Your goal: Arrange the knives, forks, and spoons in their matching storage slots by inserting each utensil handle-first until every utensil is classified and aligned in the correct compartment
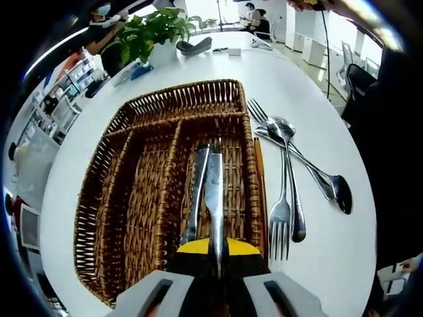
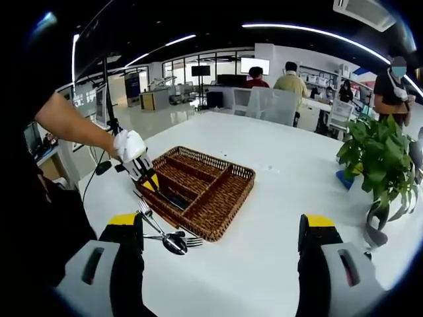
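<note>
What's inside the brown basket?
The wicker tray has two knives in its rightmost compartment, one gripped by the left gripper. The other compartments look empty. The held knife's handle is hidden by the jaws.

In the left gripper view the left hand-held gripper (image 1: 217, 261) hides the held knife's (image 1: 213, 198) handle, while in the right gripper view the utensils (image 2: 165, 236) beside the wicker tray (image 2: 225, 198) are too small to sort.
</note>
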